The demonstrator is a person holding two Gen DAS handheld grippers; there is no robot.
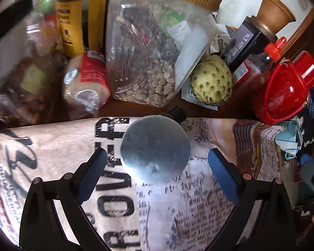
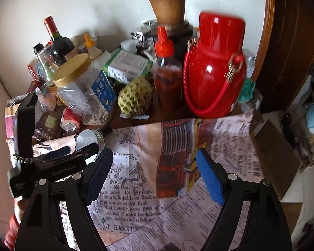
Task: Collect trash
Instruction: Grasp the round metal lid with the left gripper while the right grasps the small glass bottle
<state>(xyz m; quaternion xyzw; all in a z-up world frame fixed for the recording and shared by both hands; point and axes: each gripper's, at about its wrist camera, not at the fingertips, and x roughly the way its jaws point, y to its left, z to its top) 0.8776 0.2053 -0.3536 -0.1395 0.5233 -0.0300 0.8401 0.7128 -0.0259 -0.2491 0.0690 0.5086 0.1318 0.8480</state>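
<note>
On newsprint cloth, shiny silver can

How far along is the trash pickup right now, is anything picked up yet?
Nothing looks collected yet. Both tongs are open and empty: the left tongs hover around a silver can lying on the printed cloth, not yet closed on it, while the right tongs wait over bare cloth. Grabbing that can is still to do, and no trash container shows in either view.

Cluttered wooden table: newsprint cloth, seed jar, custard apple, red jug.
</note>
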